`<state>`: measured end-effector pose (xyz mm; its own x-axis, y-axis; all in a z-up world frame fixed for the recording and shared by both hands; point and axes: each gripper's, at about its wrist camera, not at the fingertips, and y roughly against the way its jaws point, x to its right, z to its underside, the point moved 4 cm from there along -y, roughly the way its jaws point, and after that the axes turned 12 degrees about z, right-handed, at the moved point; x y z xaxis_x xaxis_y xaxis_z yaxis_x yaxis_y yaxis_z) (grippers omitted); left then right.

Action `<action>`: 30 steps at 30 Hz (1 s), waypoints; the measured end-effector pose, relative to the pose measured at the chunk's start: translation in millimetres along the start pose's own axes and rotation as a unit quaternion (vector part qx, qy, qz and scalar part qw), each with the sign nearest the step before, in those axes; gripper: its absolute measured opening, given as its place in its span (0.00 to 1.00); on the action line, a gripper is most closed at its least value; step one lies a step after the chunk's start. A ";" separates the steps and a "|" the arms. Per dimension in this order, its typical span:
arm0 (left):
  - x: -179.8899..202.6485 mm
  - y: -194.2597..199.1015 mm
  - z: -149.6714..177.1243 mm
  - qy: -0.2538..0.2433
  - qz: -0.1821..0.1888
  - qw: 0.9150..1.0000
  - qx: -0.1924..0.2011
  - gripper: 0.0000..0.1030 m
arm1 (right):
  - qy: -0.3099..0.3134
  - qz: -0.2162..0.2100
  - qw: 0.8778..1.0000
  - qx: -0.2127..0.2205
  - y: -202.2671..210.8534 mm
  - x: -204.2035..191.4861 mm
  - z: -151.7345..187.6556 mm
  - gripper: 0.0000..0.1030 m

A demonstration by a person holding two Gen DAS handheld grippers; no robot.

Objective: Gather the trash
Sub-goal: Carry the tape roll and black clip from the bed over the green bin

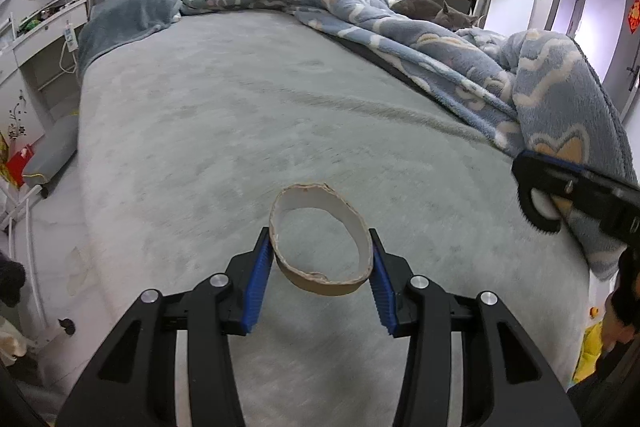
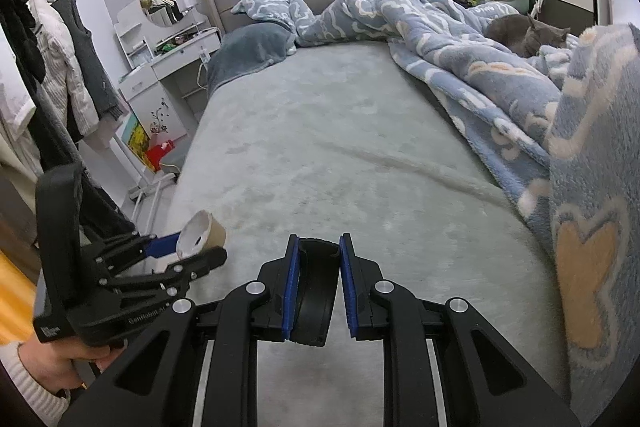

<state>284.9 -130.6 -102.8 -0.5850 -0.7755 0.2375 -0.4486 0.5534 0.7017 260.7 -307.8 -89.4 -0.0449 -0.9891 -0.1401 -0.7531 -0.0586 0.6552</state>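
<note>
A short cardboard ring, white inside and brown outside, is squeezed between the blue pads of my left gripper, which is shut on it above the grey bed sheet. In the right wrist view the same ring shows at the lower left in the left gripper. My right gripper is shut on a black curved piece of trash standing upright between its pads. The right gripper also appears at the right edge of the left wrist view.
A rumpled blue blanket covers the bed's right side, with a grey cat lying on it. A grey pillow sits near the headboard. A white dresser and hanging clothes stand left of the bed. A person's hand holds the left gripper.
</note>
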 end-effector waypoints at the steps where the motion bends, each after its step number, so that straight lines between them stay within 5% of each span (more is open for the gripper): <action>1: -3.6 3.9 2.7 0.000 -0.004 1.000 -0.002 0.47 | 0.000 -0.002 1.000 0.001 1.6 -3.2 -0.6 0.19; 18: -54.9 66.6 49.3 0.015 -0.055 0.998 -0.009 0.47 | 0.016 -0.065 0.998 0.013 24.8 -94.2 -10.0 0.19; 30: -103.6 116.6 111.5 0.077 -0.092 0.993 -0.024 0.47 | 0.053 -0.118 0.992 0.002 28.3 -181.2 -0.8 0.19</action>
<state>217.9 48.1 -120.5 -0.3846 -0.9011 0.2002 -0.5037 0.3866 0.7725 248.0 -130.4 -44.9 0.2022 -0.9563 -0.2114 -0.7371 -0.2907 0.6101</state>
